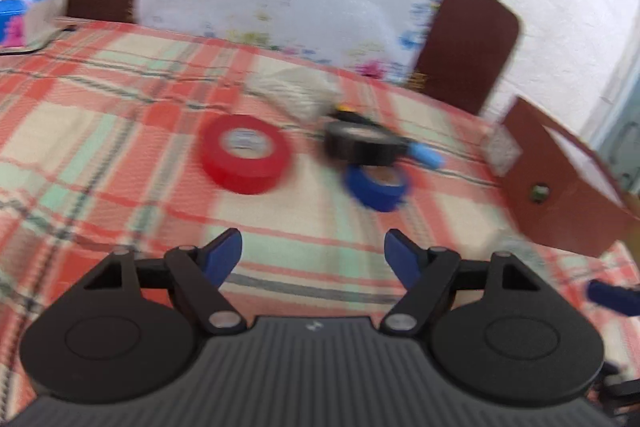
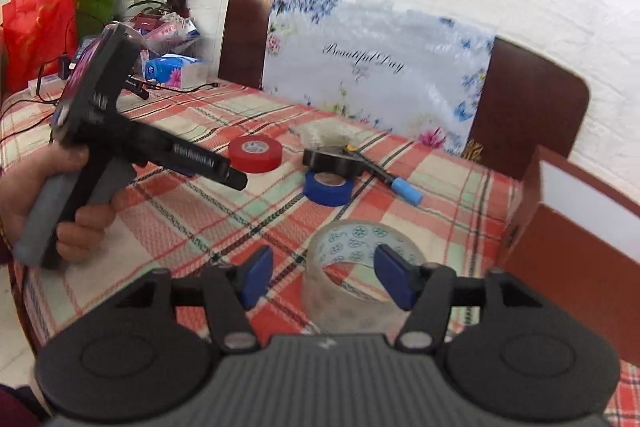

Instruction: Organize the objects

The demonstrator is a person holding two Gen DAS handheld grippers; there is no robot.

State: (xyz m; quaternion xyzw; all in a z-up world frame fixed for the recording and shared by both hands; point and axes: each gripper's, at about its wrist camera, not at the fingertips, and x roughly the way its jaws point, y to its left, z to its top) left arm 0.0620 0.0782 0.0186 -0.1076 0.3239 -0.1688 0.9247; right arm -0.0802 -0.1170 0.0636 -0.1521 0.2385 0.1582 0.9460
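The clear tape roll (image 2: 352,267) stands tilted on the plaid tablecloth (image 2: 180,211) near the table's right edge, right in front of the right gripper (image 2: 325,277). That gripper's jaws are wide, with the right pad seemingly inside the roll's hole and the left pad outside, so the roll's wall lies between them. To grip well, I would judge it best to close slowly on that wall, squarely. The roll is translucent, with a pale printed core, and looks light and slippery. Just right of it is the brown box (image 2: 580,247), probably the destination. Farther off lie the blue tape (image 2: 328,189), black tape (image 2: 332,159) and red tape (image 2: 255,153). The left gripper (image 1: 313,259) hovers wide and empty.
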